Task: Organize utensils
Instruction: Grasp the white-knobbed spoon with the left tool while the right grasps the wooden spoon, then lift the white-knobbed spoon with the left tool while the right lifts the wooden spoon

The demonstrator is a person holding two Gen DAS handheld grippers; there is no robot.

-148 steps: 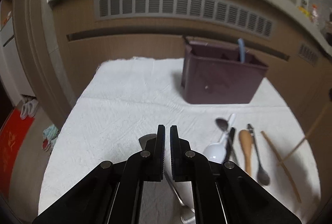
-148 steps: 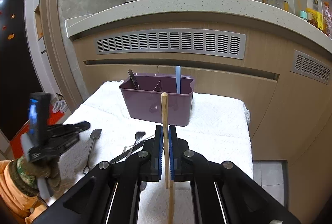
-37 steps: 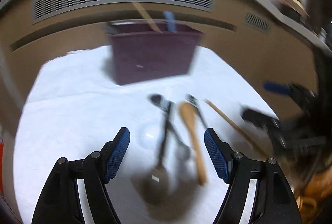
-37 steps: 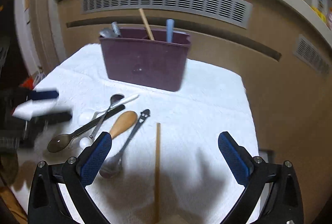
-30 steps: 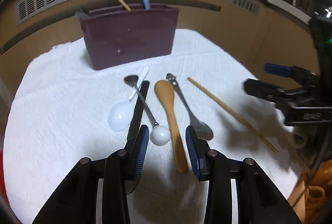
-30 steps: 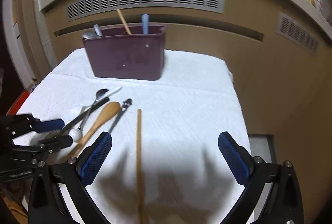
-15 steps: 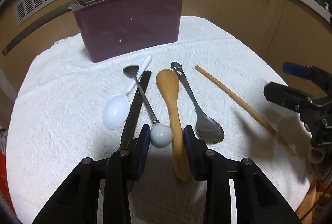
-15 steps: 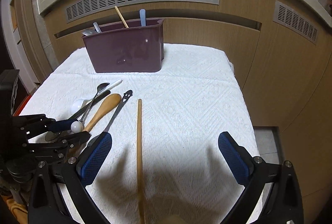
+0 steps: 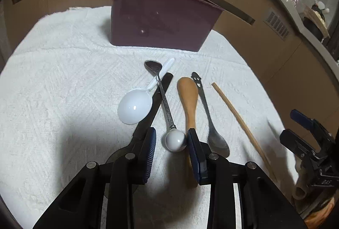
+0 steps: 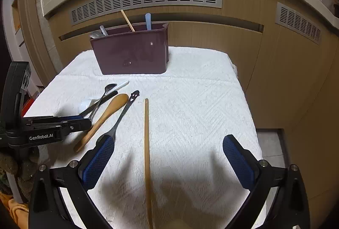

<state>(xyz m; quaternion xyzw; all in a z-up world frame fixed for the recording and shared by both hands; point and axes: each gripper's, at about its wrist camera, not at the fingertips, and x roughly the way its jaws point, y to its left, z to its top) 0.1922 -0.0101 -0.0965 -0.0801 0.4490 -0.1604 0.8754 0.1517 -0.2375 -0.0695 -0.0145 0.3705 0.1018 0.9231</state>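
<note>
My left tool (image 9: 171,141) is narrowed round the ball-end spoon (image 9: 175,141), pads not yet gripping, because it lies topmost. Right tool (image 10: 167,157) gapes empty over the chopstick (image 10: 146,144); caddy (image 9: 161,23) at 12 o'clock on the surface (image 9: 53,84).

Purple caddy (image 9: 161,21): 1, standing on the white cloth (image 9: 63,80).
Utensils standing in the caddy: 4 — one wooden chopstick (image 10: 127,20), one blue handle (image 10: 148,20), two metal handles (image 10: 100,32).
Utensils lying on the cloth: 6 in all.
White ceramic spoon (image 9: 135,106): 1.
Metal spoon with white ball end (image 9: 167,106): 1.
Black-handled utensil (image 9: 155,104): 1, type unclear.
Wooden spoon (image 9: 188,97): 1.
Steel spoon with face cut-out (image 9: 208,114): 1.
Loose wooden chopstick (image 10: 146,144): 1.
Grippers: 2, two fingers each.
Wall vent grilles: 2, seen from the right wrist.
</note>
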